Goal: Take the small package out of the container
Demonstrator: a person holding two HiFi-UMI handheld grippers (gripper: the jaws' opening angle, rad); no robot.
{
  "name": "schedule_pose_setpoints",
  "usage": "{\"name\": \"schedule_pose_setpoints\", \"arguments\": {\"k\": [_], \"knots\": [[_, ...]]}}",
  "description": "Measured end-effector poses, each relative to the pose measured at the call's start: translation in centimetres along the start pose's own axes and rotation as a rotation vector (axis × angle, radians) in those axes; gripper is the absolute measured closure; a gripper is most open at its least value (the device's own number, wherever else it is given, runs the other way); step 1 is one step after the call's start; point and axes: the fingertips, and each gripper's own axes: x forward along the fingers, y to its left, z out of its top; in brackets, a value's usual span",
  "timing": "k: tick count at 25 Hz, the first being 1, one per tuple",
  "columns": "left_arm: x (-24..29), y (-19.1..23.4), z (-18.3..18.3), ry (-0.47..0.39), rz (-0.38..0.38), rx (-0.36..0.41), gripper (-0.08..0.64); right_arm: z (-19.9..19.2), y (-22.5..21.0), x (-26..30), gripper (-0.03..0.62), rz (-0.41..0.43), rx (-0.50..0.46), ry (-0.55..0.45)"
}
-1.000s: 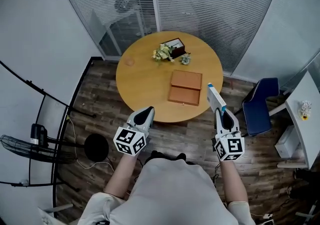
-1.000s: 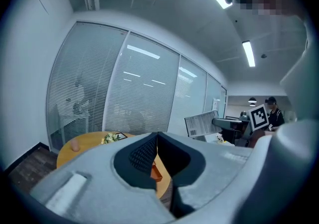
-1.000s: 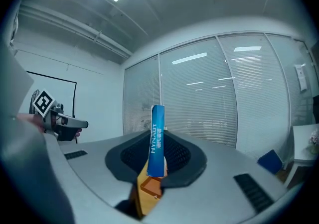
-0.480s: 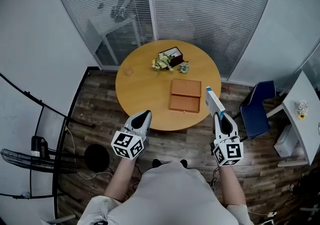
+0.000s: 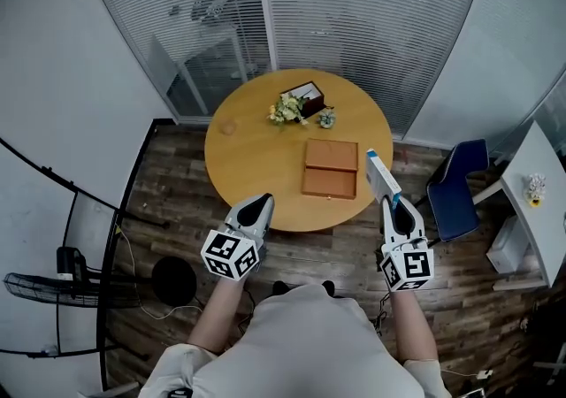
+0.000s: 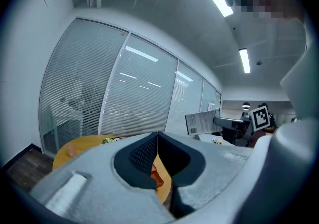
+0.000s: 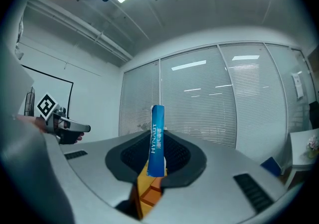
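Observation:
My right gripper (image 5: 386, 196) is shut on a small blue and white package (image 5: 380, 177), which sticks out past the fingertips over the table's near right edge. In the right gripper view the package (image 7: 156, 140) stands edge-on between the pads. The flat wooden box (image 5: 331, 168) lies closed on the round wooden table (image 5: 248, 157), left of the package. My left gripper (image 5: 259, 206) is shut with nothing in it, held at the table's near edge; its pads meet in the left gripper view (image 6: 156, 156).
A dark box (image 5: 303, 98) and small flower bunches (image 5: 287, 109) sit at the table's far side. A blue chair (image 5: 455, 188) stands to the right, a fan (image 5: 53, 286) and cables to the left. Glass walls with blinds rise behind the table.
The view has shifted slightly; both grippers stay near the table's near edge, the right one still holding the package.

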Motion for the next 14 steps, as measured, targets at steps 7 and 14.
{"name": "schedule_pose_setpoints", "arguments": {"k": [7,14], "knots": [[0.4,-0.1,-0.4,0.004,0.001,-0.010,0.541,-0.5,-0.3,0.2,0.532,0.001,0.003,0.007],[1.2,0.3,-0.7,0.012,0.007,-0.011,0.541,-0.8,-0.7,0.8,0.531,0.008,0.003,0.016]]}}
